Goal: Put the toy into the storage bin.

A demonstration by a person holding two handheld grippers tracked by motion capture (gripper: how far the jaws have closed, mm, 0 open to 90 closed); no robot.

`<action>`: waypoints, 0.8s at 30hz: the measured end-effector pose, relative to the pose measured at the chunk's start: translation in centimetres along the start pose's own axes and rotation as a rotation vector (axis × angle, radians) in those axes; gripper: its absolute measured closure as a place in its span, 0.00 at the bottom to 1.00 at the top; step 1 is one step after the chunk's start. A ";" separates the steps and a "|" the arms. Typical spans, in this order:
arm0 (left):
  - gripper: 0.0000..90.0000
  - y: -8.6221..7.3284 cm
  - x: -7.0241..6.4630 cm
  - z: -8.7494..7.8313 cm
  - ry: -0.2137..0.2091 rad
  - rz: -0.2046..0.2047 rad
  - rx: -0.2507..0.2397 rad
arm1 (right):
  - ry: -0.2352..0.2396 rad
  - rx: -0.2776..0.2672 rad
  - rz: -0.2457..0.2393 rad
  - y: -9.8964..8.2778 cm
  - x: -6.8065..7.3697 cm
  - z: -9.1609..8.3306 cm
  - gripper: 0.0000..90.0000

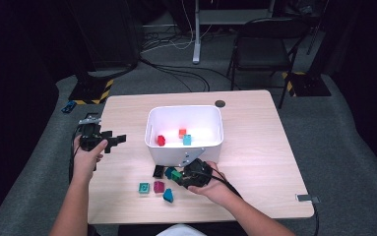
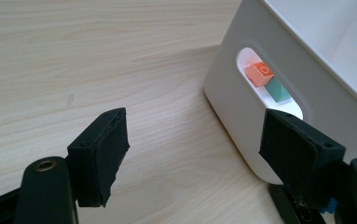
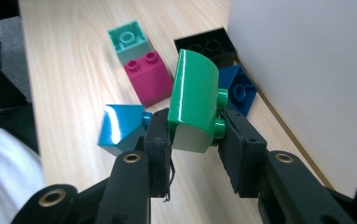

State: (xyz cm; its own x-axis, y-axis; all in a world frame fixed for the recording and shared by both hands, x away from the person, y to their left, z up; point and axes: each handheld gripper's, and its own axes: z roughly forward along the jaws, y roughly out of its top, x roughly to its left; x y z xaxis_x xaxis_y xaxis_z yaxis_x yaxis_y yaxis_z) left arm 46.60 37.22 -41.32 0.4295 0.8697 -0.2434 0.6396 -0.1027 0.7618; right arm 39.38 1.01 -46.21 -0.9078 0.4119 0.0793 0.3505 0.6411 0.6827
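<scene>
The green brick is pinched between the pads of the right gripper, clear of the table, long axis running up and away from the jaws. The white bin lies just beyond and above it in the high view, so a short lift over the near wall seems needed. The left gripper is held open and empty, beside the bin's left wall, farther from the loose bricks.

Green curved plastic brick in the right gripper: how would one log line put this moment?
right gripper: shut on green curved plastic brick | left gripper: open, empty | white plastic bin: three bricks inside
</scene>
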 end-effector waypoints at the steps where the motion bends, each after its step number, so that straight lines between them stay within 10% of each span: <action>1: 0.26 0.0 0.0 0.0 0.001 -0.001 -0.003 | 0.008 -0.001 0.007 0.1 0.1 -0.3 0.72; 24: 0.26 0.0 0.0 0.1 -0.003 0.004 -0.001 | 0.038 -0.075 0.006 3.8 -0.7 -5.4 0.72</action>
State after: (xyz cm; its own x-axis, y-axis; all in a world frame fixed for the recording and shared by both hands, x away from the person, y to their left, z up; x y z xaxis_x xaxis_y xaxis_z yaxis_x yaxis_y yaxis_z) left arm 46.64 37.14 -41.37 0.4335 0.8680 -0.2423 0.6376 -0.1055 0.7631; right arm 40.14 -0.33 -39.75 -0.9144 0.3895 0.1100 0.3387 0.5876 0.7349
